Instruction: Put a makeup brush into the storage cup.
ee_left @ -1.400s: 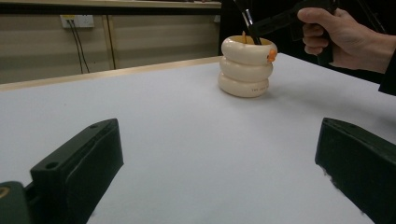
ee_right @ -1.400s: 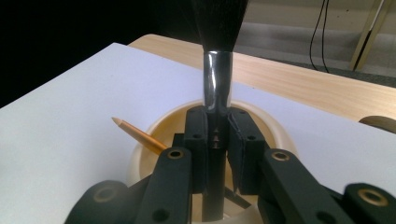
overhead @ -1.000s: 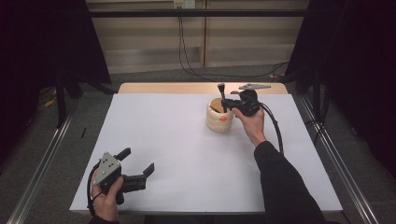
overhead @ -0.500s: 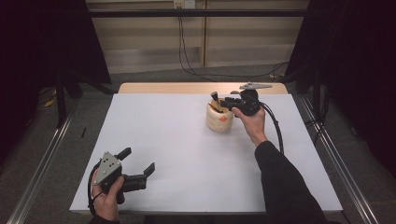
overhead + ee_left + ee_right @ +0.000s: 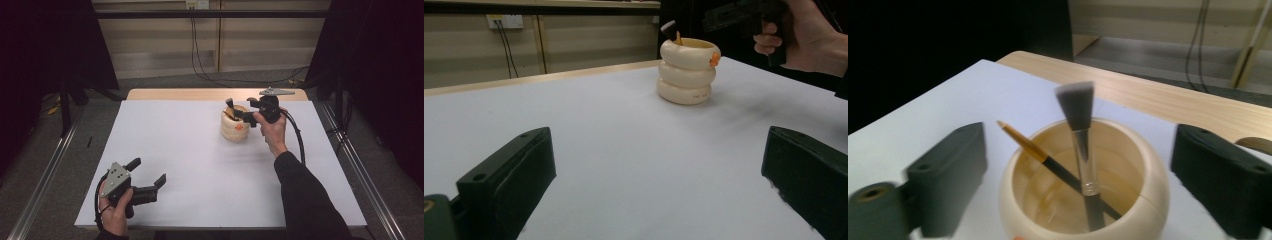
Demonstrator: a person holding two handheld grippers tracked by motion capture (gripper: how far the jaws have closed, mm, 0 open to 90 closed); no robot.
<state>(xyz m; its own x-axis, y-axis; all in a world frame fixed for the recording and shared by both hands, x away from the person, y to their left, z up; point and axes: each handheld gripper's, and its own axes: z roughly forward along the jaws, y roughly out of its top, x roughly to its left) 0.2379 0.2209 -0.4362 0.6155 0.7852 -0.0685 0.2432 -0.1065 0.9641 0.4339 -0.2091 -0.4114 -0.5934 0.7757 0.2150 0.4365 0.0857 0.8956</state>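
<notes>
A cream cup (image 5: 235, 127) made of stacked rings stands at the far middle-right of the white table. It holds a makeup brush (image 5: 1075, 105) with grey bristles and a thin orange-tipped brush (image 5: 1033, 147), both leaning on its rim. My right gripper (image 5: 233, 109) hovers just over the cup. Its jaws have just been opening and now stand open. The makeup brush rises free between them, touching neither pad (image 5: 948, 165). My left gripper (image 5: 148, 171) rests open at the near left corner, nothing between its jaws. In the left gripper view (image 5: 659, 135) the cup (image 5: 687, 72) stands far ahead.
The white table cover (image 5: 200, 165) leaves a strip of bare wood (image 5: 190, 94) along the far edge. Metal rails (image 5: 360, 170) run along both sides of the table. Cables (image 5: 200, 60) hang from a wall socket behind it.
The makeup brush stood upright in my right gripper above the cup. It then tipped and now rests inside the cup, and the jaws have spread apart. The left gripper has not moved.
</notes>
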